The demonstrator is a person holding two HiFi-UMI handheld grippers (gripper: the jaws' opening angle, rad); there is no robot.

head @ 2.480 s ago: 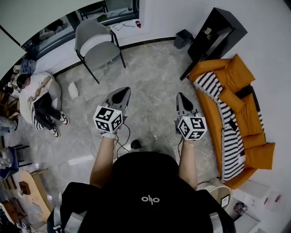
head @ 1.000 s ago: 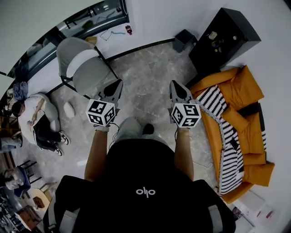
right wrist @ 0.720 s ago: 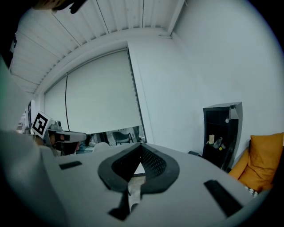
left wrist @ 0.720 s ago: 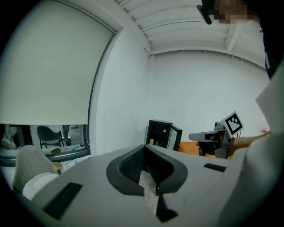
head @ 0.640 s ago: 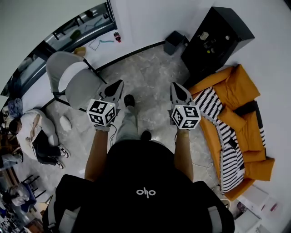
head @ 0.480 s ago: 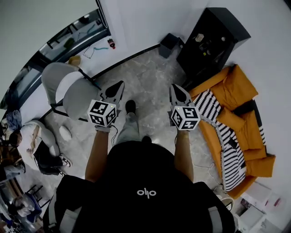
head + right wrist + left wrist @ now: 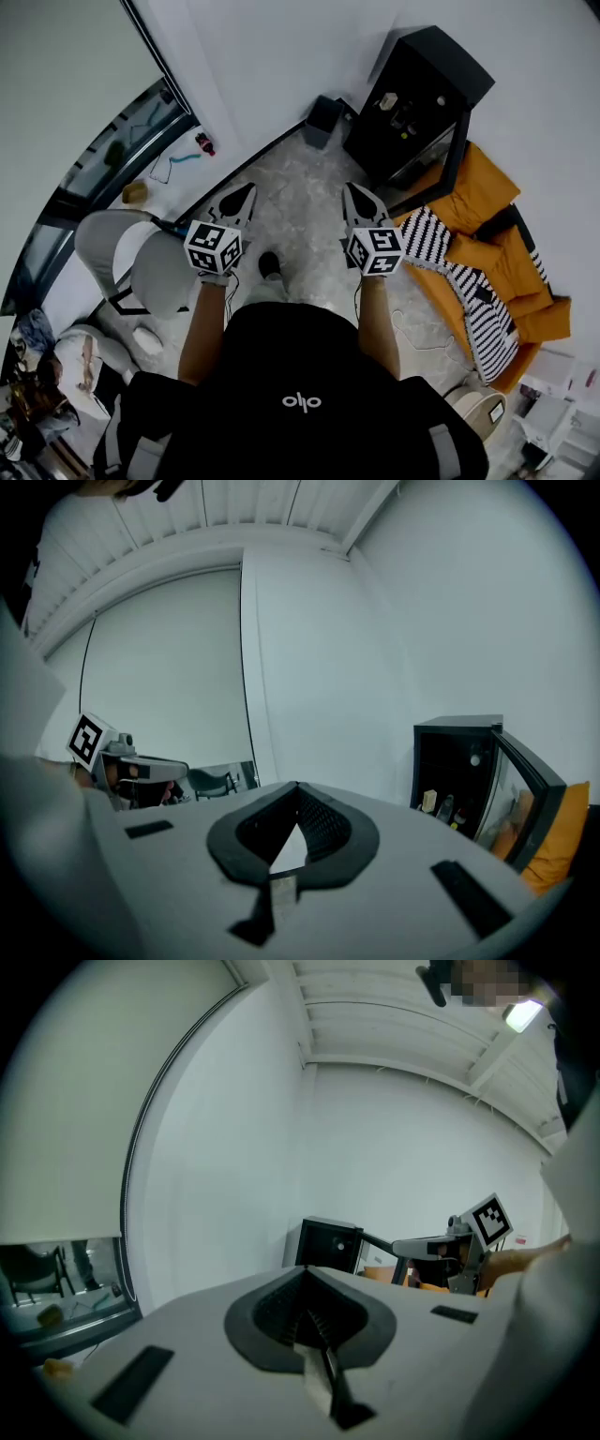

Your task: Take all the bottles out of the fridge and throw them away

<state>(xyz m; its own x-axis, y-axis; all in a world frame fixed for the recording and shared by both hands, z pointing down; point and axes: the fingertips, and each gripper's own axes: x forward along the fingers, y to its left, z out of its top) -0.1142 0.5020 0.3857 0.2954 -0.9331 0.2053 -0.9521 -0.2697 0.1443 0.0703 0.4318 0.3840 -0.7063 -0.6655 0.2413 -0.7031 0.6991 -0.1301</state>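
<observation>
Bottles [image 7: 448, 808] stand in a small cluster on a shelf inside the black fridge [image 7: 417, 89]. Their long axes look upright, though they are too small to tell their material. Just beside them on the same shelf is a pale, carton-like box [image 7: 429, 801].

In the head view the fridge is a boxy, matte cabinet at 1 o'clock from the person, set against the white wall. Its glass door [image 7: 439, 155], framed in black, hangs open toward the orange sofa [image 7: 502, 234] at 3 o'clock. A black-and-white striped blanket [image 7: 464, 281] is draped over the sofa. A small dark bin [image 7: 323, 120] sits at 12 o'clock by the wall; its inside cannot be made out. A grey padded chair [image 7: 150, 267] is at 9 o'clock, on a floor [image 7: 300, 202] of grey marbled stone.

The left gripper [image 7: 246, 189] and right gripper [image 7: 353, 189] are held side by side, pointing toward 12 o'clock, well apart from the fridge. The jaws of each are closed tip to tip, with nothing between them.
</observation>
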